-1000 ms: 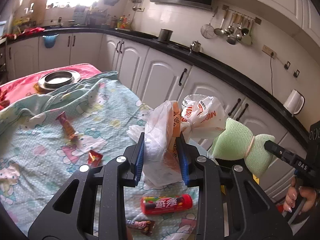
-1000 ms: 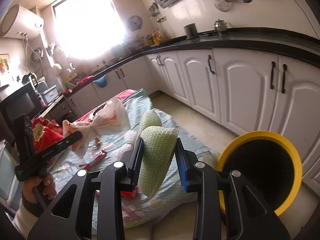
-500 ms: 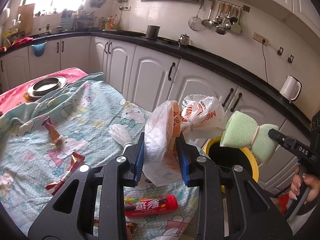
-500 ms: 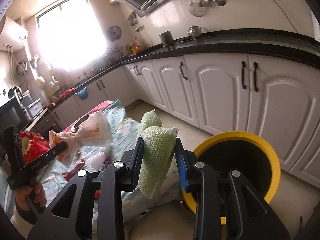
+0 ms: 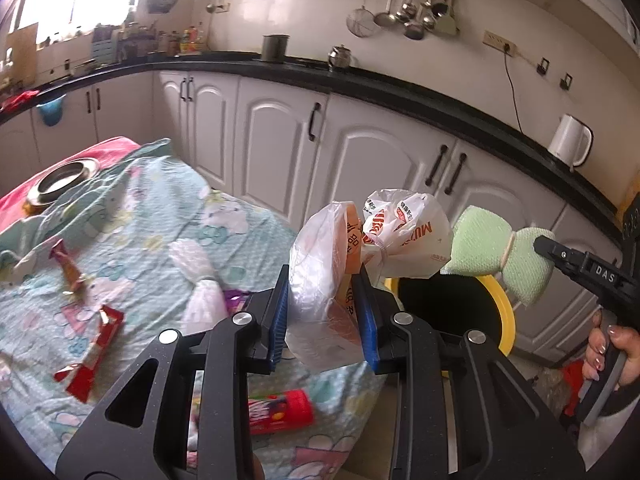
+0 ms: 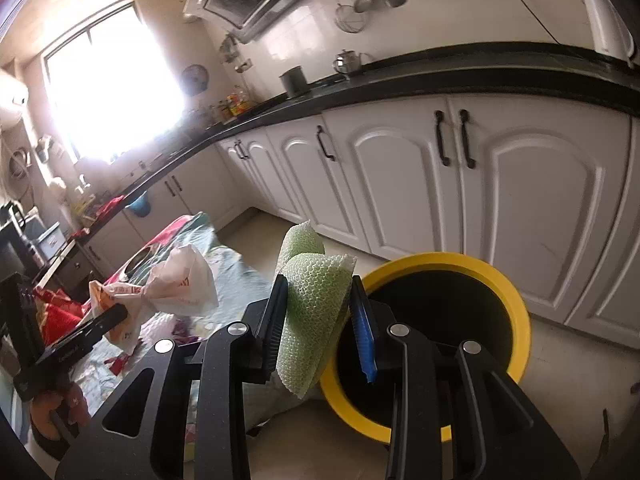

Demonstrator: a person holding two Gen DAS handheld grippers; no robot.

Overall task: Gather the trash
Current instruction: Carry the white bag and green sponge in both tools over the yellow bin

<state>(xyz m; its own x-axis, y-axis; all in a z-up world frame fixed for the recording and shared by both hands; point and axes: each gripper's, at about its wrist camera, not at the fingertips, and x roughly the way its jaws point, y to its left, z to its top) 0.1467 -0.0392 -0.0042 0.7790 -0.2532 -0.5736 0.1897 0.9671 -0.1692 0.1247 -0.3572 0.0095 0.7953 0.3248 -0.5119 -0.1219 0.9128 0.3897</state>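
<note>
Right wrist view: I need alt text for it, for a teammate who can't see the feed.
The right gripper pinches a folded green foam net just beside the open mouth of a yellow-rimmed bin on the kitchen floor. At left, the left gripper holds a crumpled white plastic bag over a patterned cloth, with white cabinets behind.

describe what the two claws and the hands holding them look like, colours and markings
Both are matte black plastic frames with triangular cut-outs and silver round bolts. The left claw and right claw each carry ribbed blue pads on the inner finger faces. The right one's side reads "DAS" in white. The right hand is bare, with pale polished nails. No cables are visible.
</note>
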